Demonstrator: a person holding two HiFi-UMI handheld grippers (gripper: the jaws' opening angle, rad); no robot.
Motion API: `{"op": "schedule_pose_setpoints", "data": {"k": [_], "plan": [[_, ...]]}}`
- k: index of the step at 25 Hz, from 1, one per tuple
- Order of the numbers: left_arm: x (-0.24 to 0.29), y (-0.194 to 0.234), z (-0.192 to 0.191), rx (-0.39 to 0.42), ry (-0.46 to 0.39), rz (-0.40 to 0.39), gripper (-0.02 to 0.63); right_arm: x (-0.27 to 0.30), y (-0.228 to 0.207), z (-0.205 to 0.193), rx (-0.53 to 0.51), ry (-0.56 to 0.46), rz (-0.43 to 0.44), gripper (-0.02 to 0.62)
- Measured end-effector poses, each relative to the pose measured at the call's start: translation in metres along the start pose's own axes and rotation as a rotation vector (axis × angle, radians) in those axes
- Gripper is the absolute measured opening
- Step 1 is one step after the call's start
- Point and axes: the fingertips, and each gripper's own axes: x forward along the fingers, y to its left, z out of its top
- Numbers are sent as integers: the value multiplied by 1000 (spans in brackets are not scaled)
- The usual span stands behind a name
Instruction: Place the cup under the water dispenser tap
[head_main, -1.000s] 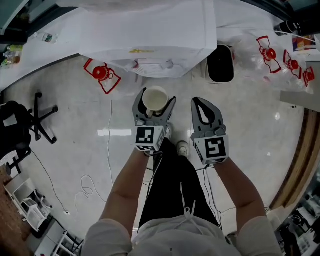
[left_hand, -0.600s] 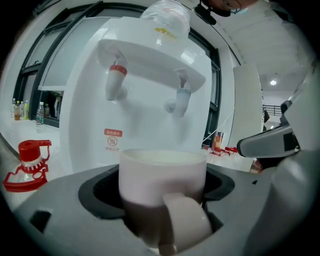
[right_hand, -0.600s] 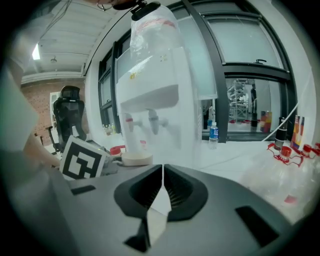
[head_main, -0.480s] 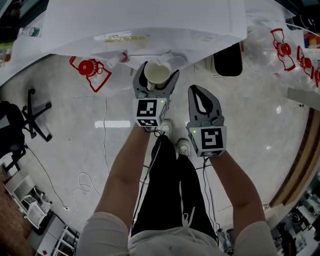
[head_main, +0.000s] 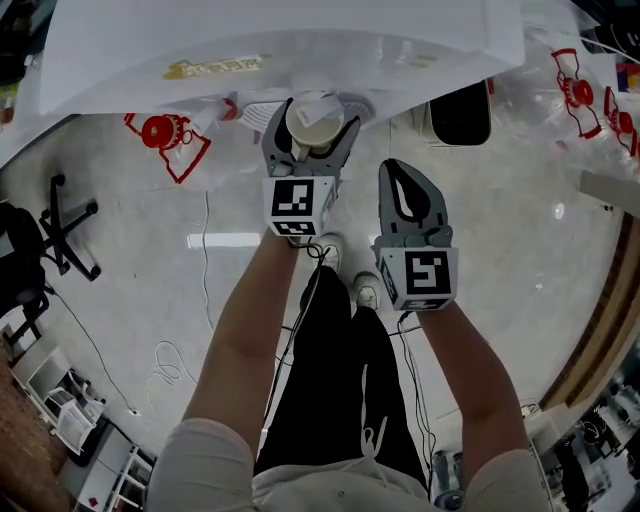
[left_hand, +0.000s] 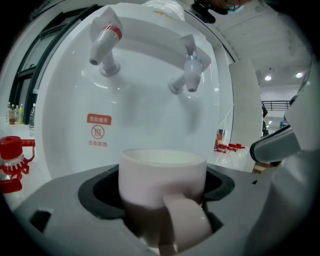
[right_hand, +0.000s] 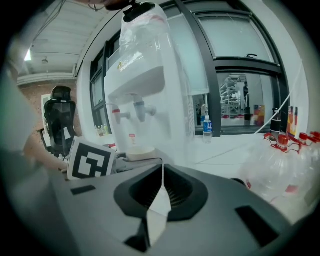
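Pale, glossy flooring (head_main: 130, 300) is spreading beneath the person, and a white water dispenser (head_main: 280, 45) is standing at the top of the head view. The left gripper (head_main: 315, 110) is reaching up to the dispenser's front. Its jaws are standing wide and pressing on both sides of a pale cup (head_main: 312, 128), which is sitting upright with its handle turned back towards the gripper body. Seen from the left gripper view, the cup is being held lower than the two taps, a red-capped tap (left_hand: 104, 42) and a grey tap (left_hand: 187, 70). It seems to be lining up closer to the grey one, though depth is hard to judge. The right gripper (head_main: 396, 168) is hovering beside the left, its jaws lying together with nothing between them.
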Motion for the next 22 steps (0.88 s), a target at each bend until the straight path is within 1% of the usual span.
{"op": "schedule_pose_setpoints", "data": {"k": [5, 9, 14, 19, 22], "plan": [[3, -2, 0, 36, -38, -16, 437, 1, -7, -2, 2, -2, -2, 30], [5, -4, -3, 119, -38, -29, 437, 1, -9, -3, 7, -6, 1, 31], [6, -5, -3, 128, -47, -43, 437, 2, -7, -3, 3, -7, 12, 30], [3, -7, -2, 144, -33, -52, 440, -2, -5, -9, -7, 3, 14, 29], [-1, -7, 4, 140, -44, -48, 477, -5, -1, -5, -4, -2, 19, 30]]}}
